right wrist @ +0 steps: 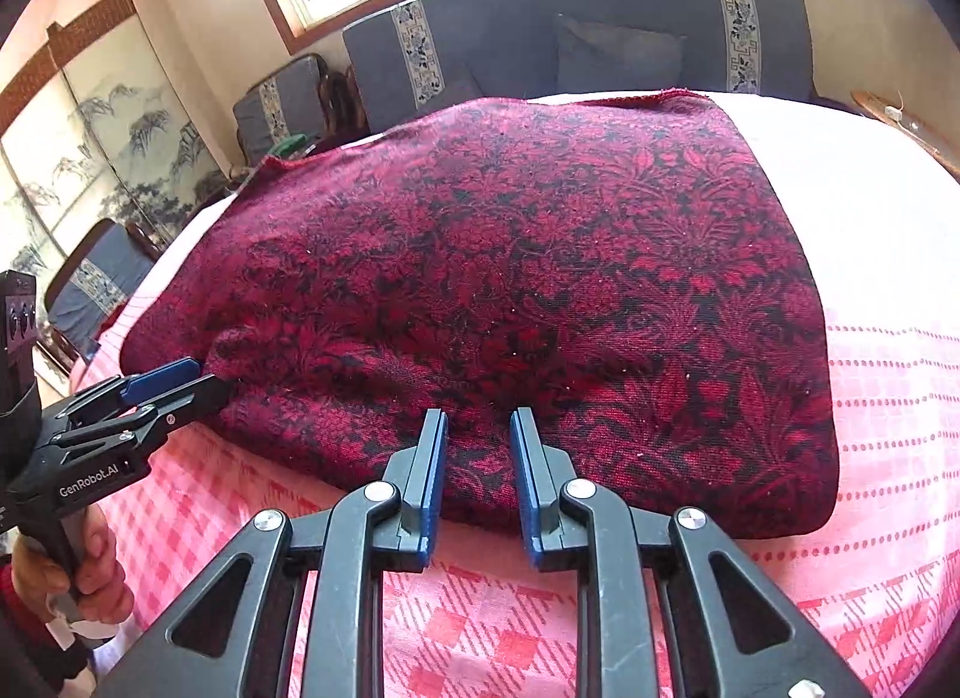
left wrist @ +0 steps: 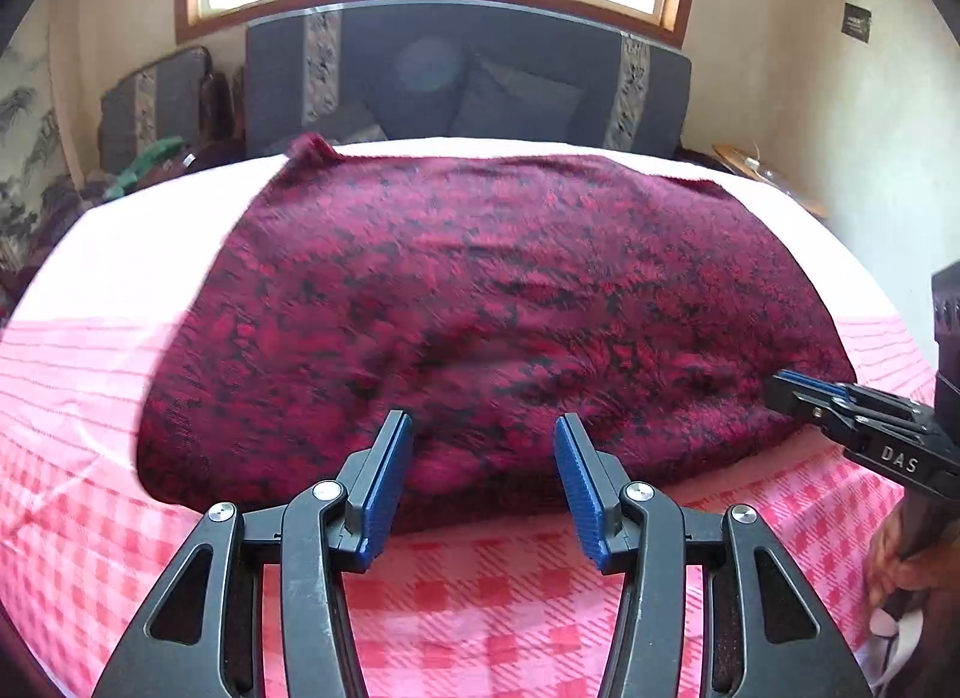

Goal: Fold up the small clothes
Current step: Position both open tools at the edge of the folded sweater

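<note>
A dark red cloth with a black floral pattern lies folded on a pink checked bed cover. My left gripper stands at the cloth's near edge on the left. Its jaws are apart, with a hump of fabric between them that the pads do not clearly press. My right gripper is at the same near edge further right. Its jaws are drawn in narrow and pinch a pucker of the cloth. A hand holds each gripper's handle.
A dark grey padded headboard with cushions stands behind the bed under a window. A grey-cushioned chair and a painted screen are at the left, a small wooden side table at the right. White sheet borders the cloth's far side.
</note>
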A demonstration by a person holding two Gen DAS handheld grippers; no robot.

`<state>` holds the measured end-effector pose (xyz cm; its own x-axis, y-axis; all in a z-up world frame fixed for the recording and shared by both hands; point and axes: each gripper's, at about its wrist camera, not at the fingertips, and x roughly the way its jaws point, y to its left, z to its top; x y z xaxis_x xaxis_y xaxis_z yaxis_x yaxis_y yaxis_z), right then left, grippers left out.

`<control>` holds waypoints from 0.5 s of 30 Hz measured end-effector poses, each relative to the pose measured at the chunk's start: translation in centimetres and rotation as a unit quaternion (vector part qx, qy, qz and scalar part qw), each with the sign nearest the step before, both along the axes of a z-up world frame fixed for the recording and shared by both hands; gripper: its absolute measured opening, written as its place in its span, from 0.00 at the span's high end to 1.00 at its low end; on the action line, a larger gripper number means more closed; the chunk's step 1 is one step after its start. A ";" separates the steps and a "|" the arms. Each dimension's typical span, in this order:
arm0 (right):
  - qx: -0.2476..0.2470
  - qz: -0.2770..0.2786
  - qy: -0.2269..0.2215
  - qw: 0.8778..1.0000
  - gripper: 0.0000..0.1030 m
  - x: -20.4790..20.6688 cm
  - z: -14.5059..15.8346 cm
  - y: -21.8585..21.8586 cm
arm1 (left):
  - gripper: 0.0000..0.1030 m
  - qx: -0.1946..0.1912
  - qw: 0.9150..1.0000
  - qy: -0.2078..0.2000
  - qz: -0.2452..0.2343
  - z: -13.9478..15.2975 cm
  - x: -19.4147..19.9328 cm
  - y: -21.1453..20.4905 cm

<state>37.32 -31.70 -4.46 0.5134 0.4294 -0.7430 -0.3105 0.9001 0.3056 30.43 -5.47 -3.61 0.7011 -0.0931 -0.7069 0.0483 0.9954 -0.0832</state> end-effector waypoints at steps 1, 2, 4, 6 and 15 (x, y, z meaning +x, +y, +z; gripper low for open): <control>0.010 -0.004 -0.015 1.000 0.80 -0.5 0.3 -0.5 | 0.51 0.002 1.000 -0.014 0.015 0.5 -0.2 1.3; 0.015 -0.010 -0.031 0.999 0.79 -1.1 0.6 -1.0 | 0.51 -0.007 1.000 -0.013 0.025 0.6 -0.1 2.7; 0.024 -0.023 -0.042 0.999 0.77 -1.3 0.5 -1.6 | 0.51 -0.027 0.998 0.015 0.052 -0.1 0.6 6.2; 0.043 -0.024 -0.031 0.998 0.77 -1.2 0.0 -2.2 | 0.52 -0.056 0.994 0.057 0.074 -1.7 1.3 9.3; 0.005 0.001 -0.042 0.999 0.58 -1.0 0.2 -0.8 | 0.69 -0.055 0.994 0.060 0.068 -2.5 -0.1 10.9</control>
